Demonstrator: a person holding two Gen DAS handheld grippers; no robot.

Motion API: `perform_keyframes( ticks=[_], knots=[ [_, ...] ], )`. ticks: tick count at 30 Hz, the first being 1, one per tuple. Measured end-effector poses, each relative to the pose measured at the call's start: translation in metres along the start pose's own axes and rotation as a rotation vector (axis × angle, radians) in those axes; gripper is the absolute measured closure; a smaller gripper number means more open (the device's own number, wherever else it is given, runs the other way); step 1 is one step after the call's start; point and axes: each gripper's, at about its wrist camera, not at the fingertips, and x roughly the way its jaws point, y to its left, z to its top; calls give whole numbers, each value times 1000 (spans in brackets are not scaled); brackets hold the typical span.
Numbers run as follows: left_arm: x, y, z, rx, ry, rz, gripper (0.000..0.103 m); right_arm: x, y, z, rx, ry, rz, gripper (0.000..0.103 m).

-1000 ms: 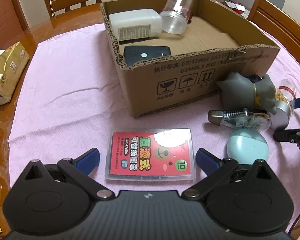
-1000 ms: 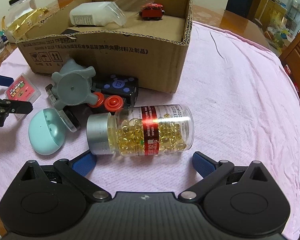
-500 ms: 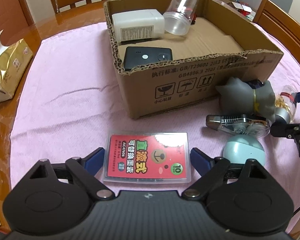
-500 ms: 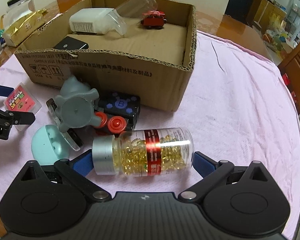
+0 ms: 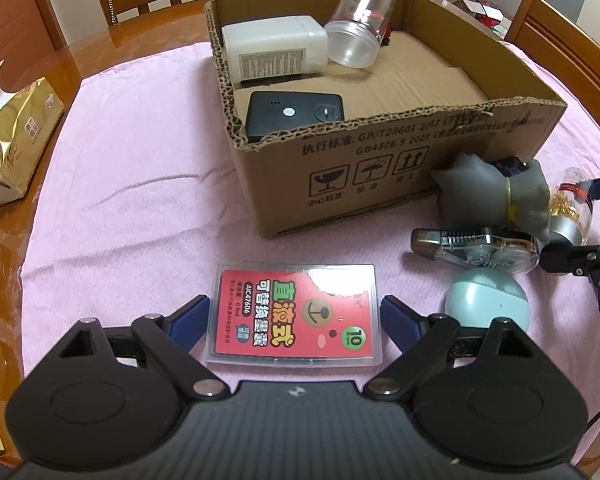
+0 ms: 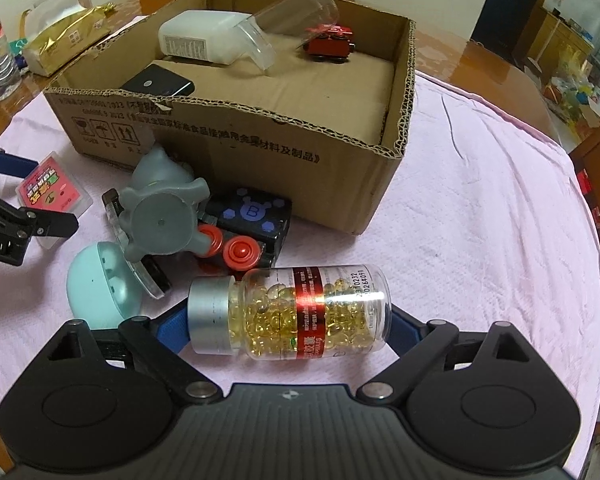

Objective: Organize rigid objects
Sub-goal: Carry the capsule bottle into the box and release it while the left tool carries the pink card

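- Left gripper (image 5: 295,305): jaws drawn in around the red refill case (image 5: 300,320), blue pads (image 5: 190,318) touching its two side edges; looks clamped on it, case flat on the pink cloth (image 5: 140,200).
- Case directly ahead of the left gripper, between its fingers; wider span in this view crosswise, from pad to pad, printed face up.
- Right gripper (image 6: 288,322): jaws closing, pill bottle (image 6: 300,312) between them, lying on its side.
- Bottle's long axis crosswise to the right gripper, running finger to finger: silver cap toward the left finger, clear base toward the right finger, pads appearing to meet both ends.
- Grip along the bottle's length, so probably prone to pivoting or slipping if squeezed off-centre.
- Cardboard box (image 5: 380,168) straight ahead of and beyond both grippers, open top up; likely destination, near wall to be cleared by lifting first.
- Left gripper nearer the box's occupied corner; right gripper facing the barer part of the floor.
- Grey figure (image 6: 160,216) and mint case (image 6: 96,288) just left of the right gripper, close to the bottle's cap.
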Motion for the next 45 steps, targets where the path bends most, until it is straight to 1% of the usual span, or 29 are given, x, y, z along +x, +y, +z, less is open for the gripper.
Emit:
perform_keyframes(
  ticks=[5,9,15,21,25,29,34,40,45],
  knots=[
    [-8,2,1,15,8,-20,13,-6,-2,0,-17,13,27,6],
    [-22,5,4,24,8,-42,13,-15,-6,3,-21,16,51,6],
    [-57,1,15,105,-7,-92,13,-40,-12,12,-52,-6,89,6],
    [-96,-12,33,187,-66,-138,13,-69,-20,27,-96,-53,113,6],
    [-110,-19,49,211,-116,-157,13,-84,-24,43,-122,-102,117,6],
    [-116,-25,67,233,-165,-162,13,-93,-27,63,-148,-156,114,6],
    [-111,-25,82,240,-185,-145,13,-86,-29,93,-181,-202,105,6],
    [-98,-17,93,214,-187,-115,13,-58,-34,127,-210,-201,99,6],
    [-89,-13,102,200,-189,-98,13,-32,-40,156,-198,-200,84,5]
  ],
)
